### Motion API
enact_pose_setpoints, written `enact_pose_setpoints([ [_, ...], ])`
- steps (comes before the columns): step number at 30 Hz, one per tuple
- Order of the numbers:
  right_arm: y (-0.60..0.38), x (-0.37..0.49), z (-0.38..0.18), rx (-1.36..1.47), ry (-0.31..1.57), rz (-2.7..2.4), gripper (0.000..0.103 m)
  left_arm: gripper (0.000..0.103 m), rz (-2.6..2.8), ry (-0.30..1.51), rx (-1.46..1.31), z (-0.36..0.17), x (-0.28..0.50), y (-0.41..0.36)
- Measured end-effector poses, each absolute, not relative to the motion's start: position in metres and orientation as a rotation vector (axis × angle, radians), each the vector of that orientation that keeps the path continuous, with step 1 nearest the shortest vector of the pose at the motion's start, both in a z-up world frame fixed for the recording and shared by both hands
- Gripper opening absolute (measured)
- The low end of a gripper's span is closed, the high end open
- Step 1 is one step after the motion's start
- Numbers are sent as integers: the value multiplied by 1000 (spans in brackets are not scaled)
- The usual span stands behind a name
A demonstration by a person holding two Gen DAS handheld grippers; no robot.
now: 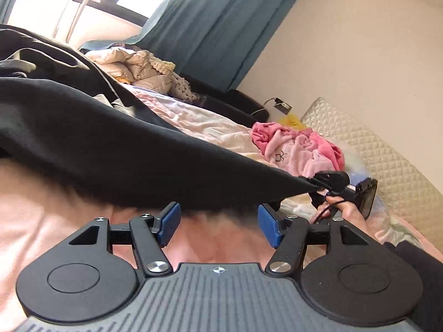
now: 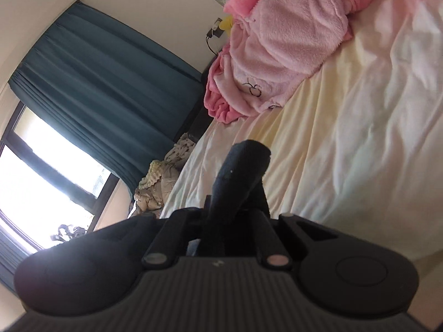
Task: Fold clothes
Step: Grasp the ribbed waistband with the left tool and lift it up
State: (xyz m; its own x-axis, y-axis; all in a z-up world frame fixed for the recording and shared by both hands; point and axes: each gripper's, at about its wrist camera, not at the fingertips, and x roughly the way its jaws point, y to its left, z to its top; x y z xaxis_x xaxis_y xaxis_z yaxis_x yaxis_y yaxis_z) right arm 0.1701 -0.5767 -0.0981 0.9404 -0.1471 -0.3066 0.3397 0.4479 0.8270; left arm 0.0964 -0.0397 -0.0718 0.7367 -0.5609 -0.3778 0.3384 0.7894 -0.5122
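Note:
A black garment (image 1: 110, 144) stretches across the left wrist view above the bed sheet (image 1: 55, 221). My left gripper (image 1: 218, 222) is open just below the cloth's lower edge, and nothing sits between its blue pads (image 1: 169, 221). At the right, my right gripper (image 1: 332, 181), held by a hand (image 1: 346, 207), pinches the garment's corner and pulls it taut. In the right wrist view my right gripper (image 2: 238, 202) is shut on a bunch of black cloth (image 2: 243, 166) that sticks up between the fingers and hides their tips.
A pink fleece garment (image 1: 299, 149) (image 2: 277, 55) lies crumpled on the pale sheet (image 2: 346, 138) near the quilted headboard (image 1: 360, 144). A beige puffy jacket (image 1: 130, 66) and other clothes are piled by the teal curtain (image 1: 221, 27) and the window (image 2: 41, 166).

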Motion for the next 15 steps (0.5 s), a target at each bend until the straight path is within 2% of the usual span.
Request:
enact_pose_setpoints([
  [4, -587, 168, -130, 1202, 236, -312, 6, 73, -251, 622, -624, -56, 115, 33],
  [8, -585, 163, -125, 1194, 232, -296, 7, 77, -25, 637, -874, -50, 111, 131],
  [12, -579, 151, -117, 1238, 253, -279, 10, 78, 147, 636, -1010, -59, 103, 201],
  [15, -577, 140, -113, 1261, 269, -268, 11, 78, 246, 587, -1219, -82, 100, 239],
])
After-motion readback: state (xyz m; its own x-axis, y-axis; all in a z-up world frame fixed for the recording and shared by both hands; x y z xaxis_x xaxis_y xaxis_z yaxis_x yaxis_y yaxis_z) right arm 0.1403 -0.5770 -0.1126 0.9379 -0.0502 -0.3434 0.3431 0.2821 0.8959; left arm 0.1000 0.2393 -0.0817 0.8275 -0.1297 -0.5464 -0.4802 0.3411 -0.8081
